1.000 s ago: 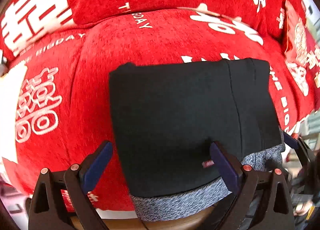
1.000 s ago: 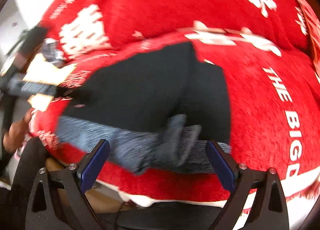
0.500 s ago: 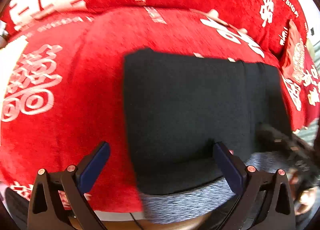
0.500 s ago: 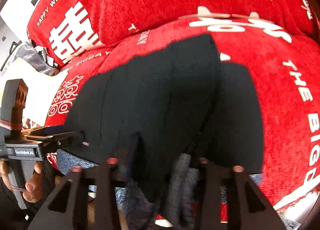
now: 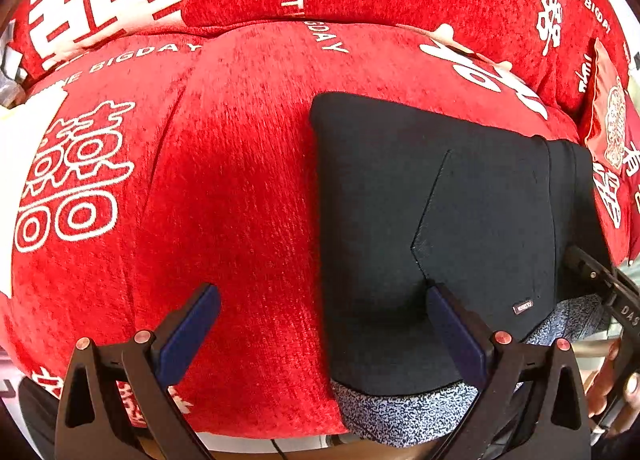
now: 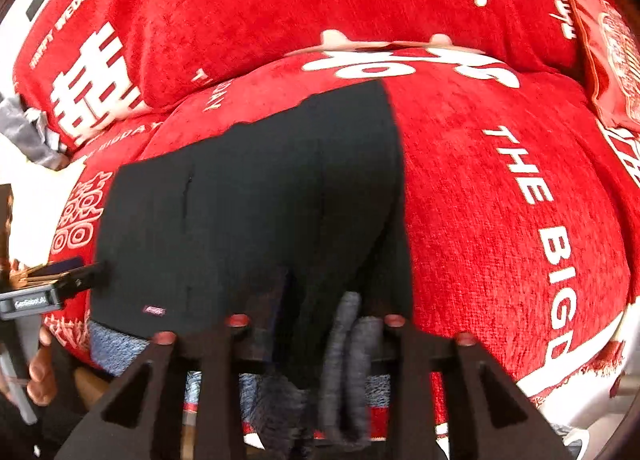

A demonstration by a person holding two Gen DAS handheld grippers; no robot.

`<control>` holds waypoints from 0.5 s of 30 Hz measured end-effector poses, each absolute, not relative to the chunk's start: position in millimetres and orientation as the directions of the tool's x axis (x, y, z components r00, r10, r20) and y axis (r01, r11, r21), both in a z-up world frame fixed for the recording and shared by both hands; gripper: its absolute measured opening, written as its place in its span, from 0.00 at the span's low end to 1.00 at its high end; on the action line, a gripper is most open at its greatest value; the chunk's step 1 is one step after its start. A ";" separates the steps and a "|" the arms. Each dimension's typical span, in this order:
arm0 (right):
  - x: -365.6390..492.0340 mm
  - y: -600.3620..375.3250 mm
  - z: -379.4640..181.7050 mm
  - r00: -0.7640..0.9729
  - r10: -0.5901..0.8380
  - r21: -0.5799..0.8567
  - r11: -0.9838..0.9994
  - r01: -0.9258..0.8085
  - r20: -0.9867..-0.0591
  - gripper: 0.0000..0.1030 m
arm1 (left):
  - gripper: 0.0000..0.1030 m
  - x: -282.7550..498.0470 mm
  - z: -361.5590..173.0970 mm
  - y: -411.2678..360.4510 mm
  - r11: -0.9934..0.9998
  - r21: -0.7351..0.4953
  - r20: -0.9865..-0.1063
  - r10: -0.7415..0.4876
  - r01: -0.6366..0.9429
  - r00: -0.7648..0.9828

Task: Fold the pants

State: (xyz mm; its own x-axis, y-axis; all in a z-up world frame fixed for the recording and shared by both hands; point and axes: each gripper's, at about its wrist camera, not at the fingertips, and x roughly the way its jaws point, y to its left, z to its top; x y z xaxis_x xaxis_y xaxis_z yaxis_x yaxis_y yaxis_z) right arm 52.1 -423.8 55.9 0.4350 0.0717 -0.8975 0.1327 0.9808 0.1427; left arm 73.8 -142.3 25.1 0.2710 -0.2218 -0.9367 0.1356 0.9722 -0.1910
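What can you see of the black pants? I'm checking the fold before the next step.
The black pants lie folded into a flat block on the red sofa cover, grey speckled lining showing at the near edge, a small woven label near it. The right gripper is shut on a bunched near edge; the left gripper is open, straddling the left edge.

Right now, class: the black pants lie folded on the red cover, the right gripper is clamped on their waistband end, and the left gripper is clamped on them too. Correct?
Not quite. The left gripper is open, its fingers spread, as the left wrist view shows. The right gripper is shut on the pants on the red cover.
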 end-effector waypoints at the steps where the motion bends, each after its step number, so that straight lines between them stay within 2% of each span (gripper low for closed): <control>1: 51.6 -427.7 61.1 0.440 0.034 0.116 0.980 0.161 -0.897 0.72 | 1.00 75.5 30.0 -140.9 0.974 -0.182 -0.936 -0.213 0.134 0.279; 5: 47.5 -431.2 92.7 0.530 -0.033 0.070 0.983 0.172 -0.847 0.73 | 1.00 90.3 45.4 -135.9 0.982 -0.162 -0.922 -0.186 0.097 0.340; 9: 69.3 -402.0 110.5 0.568 -0.033 0.007 0.998 0.068 -0.823 0.77 | 1.00 114.5 46.9 -141.1 0.986 -0.155 -0.928 -0.165 0.056 0.335; 12: 97.5 -374.8 95.5 0.547 -0.045 -0.058 0.998 -0.006 -0.836 0.77 | 1.00 133.7 37.5 -152.5 0.997 -0.067 -0.945 -0.075 0.036 0.318; 15: 132.8 -372.5 60.9 0.458 -0.048 -0.056 0.998 -0.004 -0.887 0.76 | 1.00 147.4 24.1 -156.4 0.998 -0.062 -0.956 -0.068 0.032 0.287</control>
State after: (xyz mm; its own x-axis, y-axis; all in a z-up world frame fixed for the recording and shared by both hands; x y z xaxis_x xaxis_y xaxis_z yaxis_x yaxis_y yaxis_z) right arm 132.8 -372.5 60.9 0.4584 -0.0479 -0.8875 -0.0035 0.9984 -0.0557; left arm 147.4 -156.4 24.1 0.2866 -0.0683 -0.9556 0.0323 0.9976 -0.0617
